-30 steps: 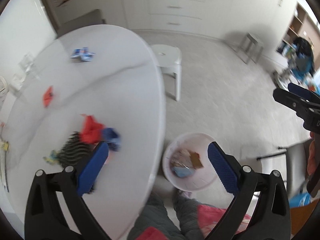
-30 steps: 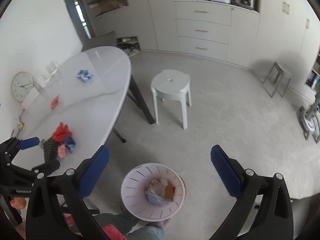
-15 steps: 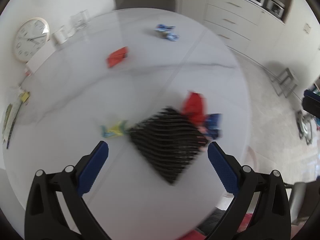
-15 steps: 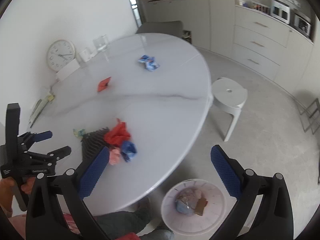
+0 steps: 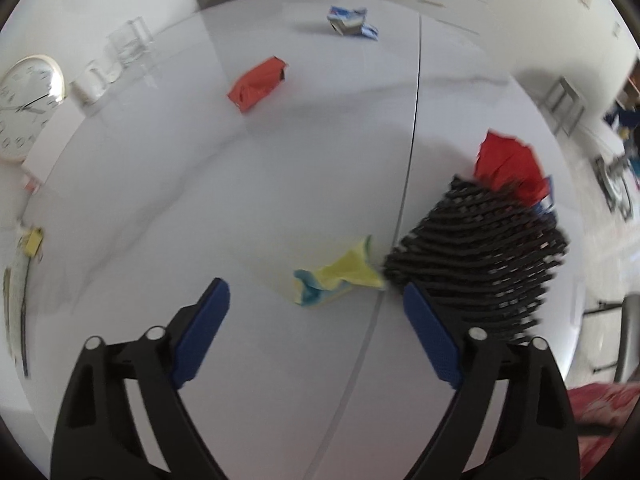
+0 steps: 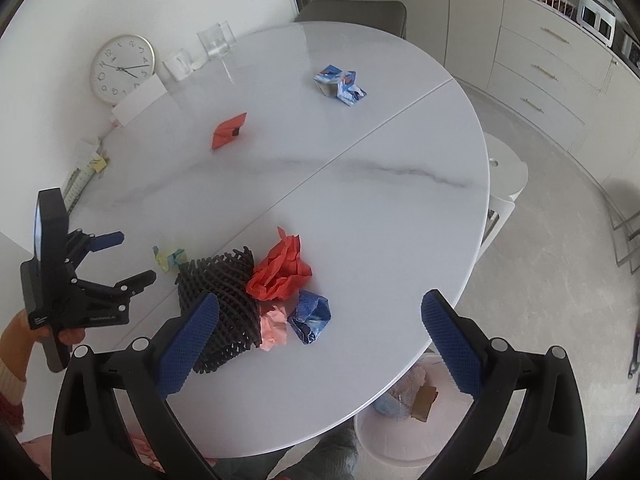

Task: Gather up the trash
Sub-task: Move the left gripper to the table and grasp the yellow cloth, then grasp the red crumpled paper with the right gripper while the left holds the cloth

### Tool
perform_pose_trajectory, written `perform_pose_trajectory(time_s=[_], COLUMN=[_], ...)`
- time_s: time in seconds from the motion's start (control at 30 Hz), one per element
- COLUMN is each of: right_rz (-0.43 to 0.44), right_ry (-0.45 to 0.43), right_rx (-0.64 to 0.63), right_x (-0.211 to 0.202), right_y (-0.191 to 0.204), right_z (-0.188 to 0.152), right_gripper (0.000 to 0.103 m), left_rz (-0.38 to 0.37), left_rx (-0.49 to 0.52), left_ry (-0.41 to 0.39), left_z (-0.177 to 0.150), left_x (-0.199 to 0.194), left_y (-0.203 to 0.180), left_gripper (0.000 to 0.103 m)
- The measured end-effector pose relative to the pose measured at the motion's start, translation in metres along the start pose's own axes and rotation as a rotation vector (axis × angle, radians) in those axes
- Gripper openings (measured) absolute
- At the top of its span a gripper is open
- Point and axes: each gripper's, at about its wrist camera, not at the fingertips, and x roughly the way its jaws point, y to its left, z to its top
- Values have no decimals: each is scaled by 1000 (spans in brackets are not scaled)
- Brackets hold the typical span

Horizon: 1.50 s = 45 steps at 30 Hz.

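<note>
Yellow and crumpled, a small wrapper (image 5: 338, 278) now lies just ahead of our left gripper (image 5: 316, 320), between its blue pads and touching the edge of the black ribbed mat (image 5: 480, 248). A second ago this gripper looked down past the table edge at the bin; it has since swung back over the white table (image 5: 240, 184) and lined up on this scrap, so we judge the next pickup is about to begin. Its jaws stand wide apart and hold nothing. Our right gripper (image 6: 320, 336) has also come round from the floor to face the table, and it hovers above the near pile, jaws apart and empty. That pile holds red paper (image 6: 280, 270), a pink scrap (image 6: 274, 328) and a blue foil wad (image 6: 310, 316), all crowded against the mat. Farther off lie an orange packet (image 6: 228, 130) and a blue-and-white wrapper (image 6: 340, 84), well apart from each other. The pale bin (image 6: 384, 444) waits on the floor below the table's near edge, already holding a few pieces, so most of the collecting remains.
</note>
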Motion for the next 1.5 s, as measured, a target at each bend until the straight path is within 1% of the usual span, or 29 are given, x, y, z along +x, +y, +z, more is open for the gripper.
perform_pose_trajectory(time_s=[0.03, 0.1, 0.2, 0.23, 0.27, 0.3, 0.33, 0.37, 0.43, 0.5, 0.6, 0.63, 0.67, 0.7, 0.77, 0.87, 0.93, 0.97, 1.03, 1.07, 1.13, 1.17, 1.23, 1.3, 1.37, 1.4, 1.43, 1.47, 1.5], right_rz=[-4, -18, -35, -37, -39, -40, -37, -25, -4, 11, 51, 68, 89, 103, 120, 115, 115, 115, 108, 108, 106, 109, 118, 113, 109, 111, 111, 110, 109], right_ry=[8, 27, 46, 51, 57, 63, 67, 70, 73, 77, 84, 88, 99, 109, 127, 166, 196, 207, 233, 241, 266, 275, 292, 293, 292, 293, 294, 294, 291], right_rx=[4, 13, 27, 32, 39, 45, 50, 55, 65, 68, 71, 69, 63, 56, 40, 23, 35, 37, 36, 35, 40, 44, 49, 40, 33, 32, 31, 30, 30], right_x=[2, 5, 10, 11, 13, 14, 15, 16, 18, 22, 32, 36, 43, 49, 60, 77, 87, 90, 98, 100, 106, 109, 113, 114, 114, 115, 115, 115, 115], right_y=[0, 1, 1, 1, 0, 0, 0, -1, -3, -1, 3, 5, 9, 13, 21, 31, 34, 34, 36, 37, 36, 36, 36, 38, 39, 39, 39, 40, 40], right_z=[0, 0, 0, 0, 0, 0, 0, 1, 2, 4, 9, 11, 15, 18, 24, 31, 34, 34, 35, 35, 34, 34, 33, 34, 35, 34, 35, 35, 35], right_gripper=[101, 101, 101, 101, 101, 101, 101, 101, 101, 101, 99, 95, 93, 90, 85, 80, 72, 71, 61, 58, 44, 40, 24, 17, 14, 12, 10, 9, 8], left_rz=[-21, -39, -59, -67, -75, -82, -87, -84, -97, -120, -149, -153, -157, -174, -195, -201, -208, -213, -218, -220, -220, -212, -214, -211, -213, -199, -193, -190, -182], left_rx=[27, 85, 207, 249, 285, 303, 318, 327, 323, 287, 200, 163, 128, 74, -15, -85, -116, -135, -154, -159, -170, -173, -184, -192, -186, -181, -177, -168, -164], left_ry=[1, 2, -5, -6, 3, 17, 33, 23, 8, -2, -11, -11, -12, -3, -15, -23, -24, -25, -30, -29, -33, -35, -31, -34, -35, -39, -40, -34, -33], left_z=[0, 2, 3, 3, 3, 4, 4, 4, 5, 5, 6, 6, 6, 7, 3, -3, -5, -7, -7, -7, -8, -9, -8, -6, -4, -3, -2, 0, 1], left_x=[5, 12, 20, 22, 26, 31, 36, 38, 36, 33, 30, 29, 27, 26, 23, 23, 24, 24, 24, 24, 21, 20, 21, 18, 15, 12, 11, 11, 11], left_y=[2, 4, -1, -4, -6, -6, -7, -7, -5, -1, 10, 13, 17, 23, 32, 38, 40, 43, 46, 46, 49, 50, 52, 55, 56, 55, 55, 54, 53], left_gripper=[82, 82, 81, 76, 64, 58, 52, 52, 52, 46, 37, 33, 17, 12, 12, 12, 11, 11, 11, 11, 11, 11, 11, 11, 11, 11, 17, 40, 54])
